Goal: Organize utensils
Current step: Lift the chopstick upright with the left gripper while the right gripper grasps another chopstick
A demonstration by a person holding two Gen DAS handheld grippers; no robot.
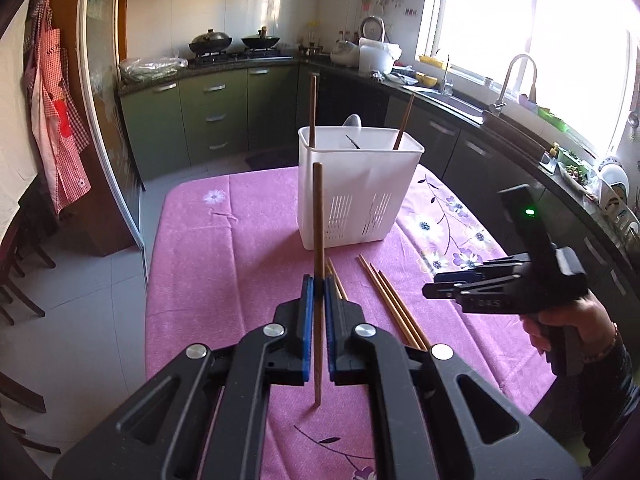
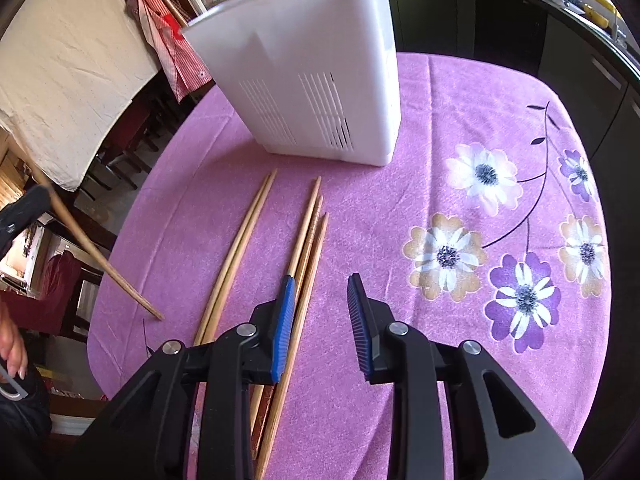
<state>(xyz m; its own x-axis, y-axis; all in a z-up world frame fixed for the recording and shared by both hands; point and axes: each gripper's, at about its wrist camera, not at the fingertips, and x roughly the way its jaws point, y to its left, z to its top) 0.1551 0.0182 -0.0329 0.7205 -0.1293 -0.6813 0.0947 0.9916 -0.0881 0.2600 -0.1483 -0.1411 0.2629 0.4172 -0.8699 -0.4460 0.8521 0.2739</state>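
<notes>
My left gripper [image 1: 318, 284] is shut on a wooden chopstick [image 1: 318, 216] and holds it upright, its lower tip touching the pink tablecloth. The same chopstick [image 2: 100, 262] shows at the left of the right wrist view. A white slotted utensil holder [image 1: 352, 188] stands on the table beyond, with two chopsticks and a spoon inside. Several loose chopsticks [image 2: 304, 248] lie on the cloth in front of the holder [image 2: 312, 80]. My right gripper [image 2: 320, 300] is open and empty, hovering just above and right of them; it also shows in the left wrist view [image 1: 430, 284].
The table has a pink floral tablecloth [image 2: 460, 140]. Dark chairs [image 1: 16, 272] stand to the left. Green kitchen cabinets, a stove with woks [image 1: 232, 42] and a sink counter [image 1: 472, 108] lie beyond and to the right.
</notes>
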